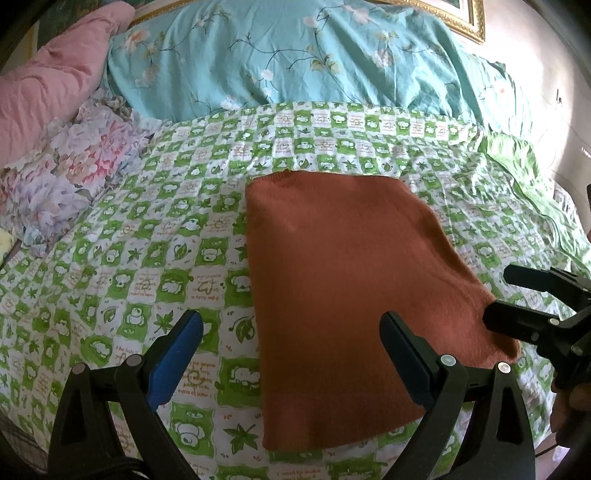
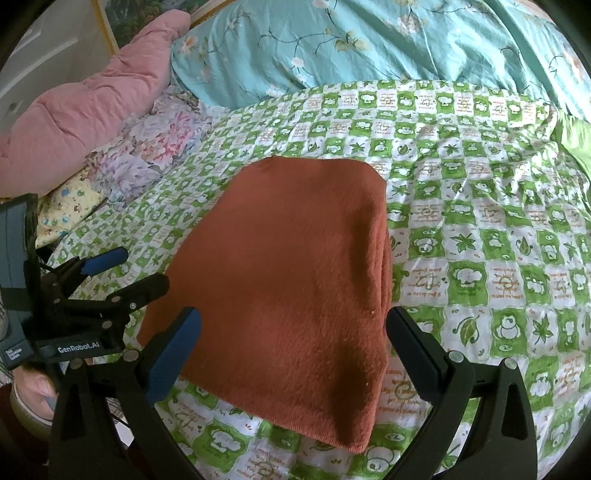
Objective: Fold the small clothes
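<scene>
A rust-orange knit garment (image 1: 347, 280) lies folded into a rough rectangle on the green-and-white checked bed sheet (image 1: 140, 258); it also shows in the right wrist view (image 2: 291, 280). My left gripper (image 1: 291, 332) is open and empty, hovering over the garment's near left edge. My right gripper (image 2: 293, 328) is open and empty, hovering over the garment's near end. The right gripper also shows in the left wrist view (image 1: 496, 295) at the garment's right corner. The left gripper shows in the right wrist view (image 2: 142, 269) at the garment's left edge.
A teal floral duvet (image 1: 295, 55) lies along the back of the bed. A pink quilt (image 1: 48, 92) and a floral cloth (image 1: 74, 173) sit at the back left. A small yellow printed cloth (image 2: 70, 206) lies at the left. A framed picture (image 1: 465, 18) hangs behind.
</scene>
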The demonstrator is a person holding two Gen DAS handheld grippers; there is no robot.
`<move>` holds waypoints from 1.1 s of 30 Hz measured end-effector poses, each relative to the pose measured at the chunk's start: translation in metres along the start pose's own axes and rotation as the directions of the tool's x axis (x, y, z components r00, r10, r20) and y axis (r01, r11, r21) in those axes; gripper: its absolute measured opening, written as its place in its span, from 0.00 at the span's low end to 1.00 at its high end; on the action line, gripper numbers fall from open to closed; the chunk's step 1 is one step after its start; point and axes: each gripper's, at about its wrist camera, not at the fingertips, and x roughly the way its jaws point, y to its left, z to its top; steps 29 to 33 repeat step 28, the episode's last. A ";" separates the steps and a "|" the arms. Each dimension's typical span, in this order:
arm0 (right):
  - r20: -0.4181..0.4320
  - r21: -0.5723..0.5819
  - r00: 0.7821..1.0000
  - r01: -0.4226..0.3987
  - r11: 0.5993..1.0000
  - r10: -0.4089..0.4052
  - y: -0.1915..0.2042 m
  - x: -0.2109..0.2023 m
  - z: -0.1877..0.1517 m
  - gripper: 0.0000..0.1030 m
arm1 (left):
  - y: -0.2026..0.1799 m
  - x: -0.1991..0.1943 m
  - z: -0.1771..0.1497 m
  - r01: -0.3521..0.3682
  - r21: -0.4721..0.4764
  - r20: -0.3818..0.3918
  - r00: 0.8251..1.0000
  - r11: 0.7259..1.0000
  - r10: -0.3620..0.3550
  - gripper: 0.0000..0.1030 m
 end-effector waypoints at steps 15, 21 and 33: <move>-0.010 -0.007 1.000 -0.007 1.000 0.007 -0.002 0.006 0.006 0.97 | -0.001 0.004 0.008 -0.006 0.001 0.005 1.000 1.000 0.006 0.94; -0.019 -0.006 1.000 -0.025 1.000 0.025 -0.005 0.013 0.011 0.97 | 0.006 0.011 0.011 -0.013 -0.021 -0.014 1.000 1.000 0.013 0.94; -0.042 0.015 0.998 -0.051 0.999 0.052 -0.009 0.026 0.007 0.97 | 0.003 0.016 0.011 -0.026 -0.009 -0.018 1.000 1.000 0.026 0.94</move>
